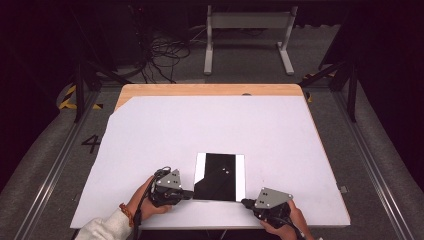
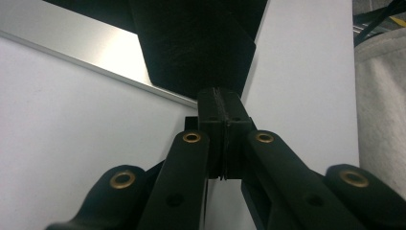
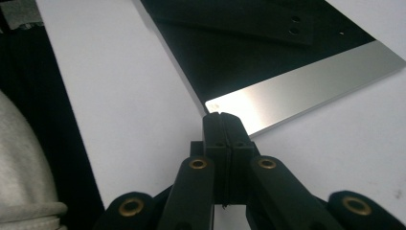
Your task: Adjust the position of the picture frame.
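A flat rectangular plate (image 1: 220, 175), glossy black with a bright silver strip down its left and right sides, lies on the white sheet near the front edge. My left gripper (image 1: 191, 193) is shut, and its tips rest at the plate's near left corner. In the left gripper view the closed tips (image 2: 221, 96) meet the plate (image 2: 95, 48) where the silver strip ends. My right gripper (image 1: 245, 202) is shut too, with its tips (image 3: 222, 116) touching the near right corner of the plate (image 3: 306, 81). Nothing is between either pair of pads. Two small holes (image 3: 294, 25) show in the black part.
The white sheet (image 1: 210, 125) covers a wooden table (image 1: 210, 90), whose far edge stays bare. Behind the table on the floor are loose cables (image 1: 160, 55) and a white frame stand (image 1: 247, 35). Metal rails (image 1: 365, 155) run along both sides.
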A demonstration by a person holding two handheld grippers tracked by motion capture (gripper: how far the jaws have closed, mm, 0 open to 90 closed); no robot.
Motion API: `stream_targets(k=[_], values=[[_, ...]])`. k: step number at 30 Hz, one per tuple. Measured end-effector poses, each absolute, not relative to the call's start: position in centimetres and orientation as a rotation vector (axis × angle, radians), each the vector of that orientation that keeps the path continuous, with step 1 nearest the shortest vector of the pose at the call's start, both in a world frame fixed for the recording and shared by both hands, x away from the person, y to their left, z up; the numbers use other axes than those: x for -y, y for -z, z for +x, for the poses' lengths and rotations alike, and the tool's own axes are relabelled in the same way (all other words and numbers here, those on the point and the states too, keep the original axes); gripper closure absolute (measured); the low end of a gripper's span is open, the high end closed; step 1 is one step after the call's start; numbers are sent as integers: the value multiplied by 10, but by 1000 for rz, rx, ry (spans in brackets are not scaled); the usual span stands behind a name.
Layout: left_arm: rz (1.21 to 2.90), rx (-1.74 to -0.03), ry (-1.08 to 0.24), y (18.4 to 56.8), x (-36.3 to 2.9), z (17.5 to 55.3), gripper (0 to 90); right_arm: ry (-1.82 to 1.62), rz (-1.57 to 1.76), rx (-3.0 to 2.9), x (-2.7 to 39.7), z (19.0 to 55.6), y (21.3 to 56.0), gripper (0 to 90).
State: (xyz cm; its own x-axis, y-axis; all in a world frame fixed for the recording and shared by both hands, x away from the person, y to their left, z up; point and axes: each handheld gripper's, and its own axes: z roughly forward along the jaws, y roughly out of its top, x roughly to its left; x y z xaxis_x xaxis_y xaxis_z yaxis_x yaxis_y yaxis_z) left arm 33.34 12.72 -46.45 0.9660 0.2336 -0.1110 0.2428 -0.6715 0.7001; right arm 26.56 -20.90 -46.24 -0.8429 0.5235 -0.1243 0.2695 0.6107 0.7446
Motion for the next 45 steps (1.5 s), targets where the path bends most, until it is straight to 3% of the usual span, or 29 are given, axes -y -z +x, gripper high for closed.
stream_targets(k=[45], values=[[2332, -294, 26, 464, -87, 336, 898, -1020, 812, -2386, 225, 292, 462, 900]])
